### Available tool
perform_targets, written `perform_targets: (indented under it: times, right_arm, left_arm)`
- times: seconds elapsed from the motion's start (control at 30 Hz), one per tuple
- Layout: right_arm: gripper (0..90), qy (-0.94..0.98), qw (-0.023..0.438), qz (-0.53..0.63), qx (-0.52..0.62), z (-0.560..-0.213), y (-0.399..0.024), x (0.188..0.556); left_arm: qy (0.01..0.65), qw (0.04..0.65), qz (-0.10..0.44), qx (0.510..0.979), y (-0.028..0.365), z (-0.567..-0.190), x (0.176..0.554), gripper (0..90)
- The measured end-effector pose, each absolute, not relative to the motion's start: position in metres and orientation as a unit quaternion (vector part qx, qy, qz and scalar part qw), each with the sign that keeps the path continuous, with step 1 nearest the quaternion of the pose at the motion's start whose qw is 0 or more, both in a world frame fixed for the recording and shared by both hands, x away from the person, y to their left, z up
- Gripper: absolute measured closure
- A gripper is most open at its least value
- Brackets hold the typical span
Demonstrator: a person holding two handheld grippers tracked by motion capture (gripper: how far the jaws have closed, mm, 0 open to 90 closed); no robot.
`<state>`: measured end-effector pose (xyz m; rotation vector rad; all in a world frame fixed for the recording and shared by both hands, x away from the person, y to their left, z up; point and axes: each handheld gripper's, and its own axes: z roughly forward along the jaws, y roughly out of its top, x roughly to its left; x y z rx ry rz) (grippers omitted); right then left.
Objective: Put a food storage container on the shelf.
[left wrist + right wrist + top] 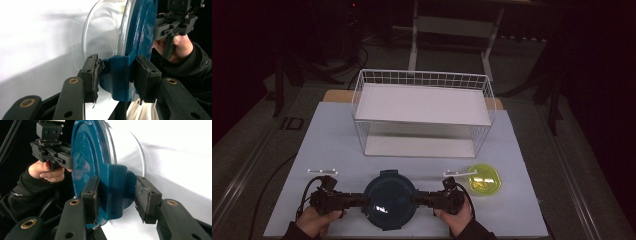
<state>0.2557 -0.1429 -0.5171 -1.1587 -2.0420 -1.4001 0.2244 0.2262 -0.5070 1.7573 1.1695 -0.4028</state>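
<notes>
Bowl with blue lid sits at the table's near edge. My left gripper pinches one lid clip; right gripper straddles the opposite clip, one pad apparently off. Uneven squeeze could tip or slide it.

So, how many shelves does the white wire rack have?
2. The upper shelf is a white board near the top of the wire rack; the lower shelf lies at its base, at table level. None seems hidden.
</notes>
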Motion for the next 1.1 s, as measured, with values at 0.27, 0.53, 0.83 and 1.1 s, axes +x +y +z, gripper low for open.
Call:
perform_targets:
  times: [0.27,0.53,0.83,1.1]
  right_arm:
    - [57.0,-0.731,0.205,-0.502,-0.414,-0.51,-0.144,0.257]
    - [57.0,-0.724,0.199,-0.513,-0.415,-0.492,-0.152,0.259]
    - [57.0,-0.72,0.192,-0.526,-0.409,-0.46,-0.163,0.265]
    - [57.0,-0.715,0.186,-0.536,-0.409,-0.444,-0.17,0.271]
  left_arm:
    - [0.474,0.482,-0.162,0.719,0.225,-0.497,0.226,57.1]
    - [0.461,0.492,-0.158,0.721,0.218,-0.475,0.231,57.2]
    - [0.443,0.527,-0.152,0.709,0.211,-0.447,0.239,57.5]
    - [0.434,0.533,-0.145,0.712,0.205,-0.432,0.247,57.6]
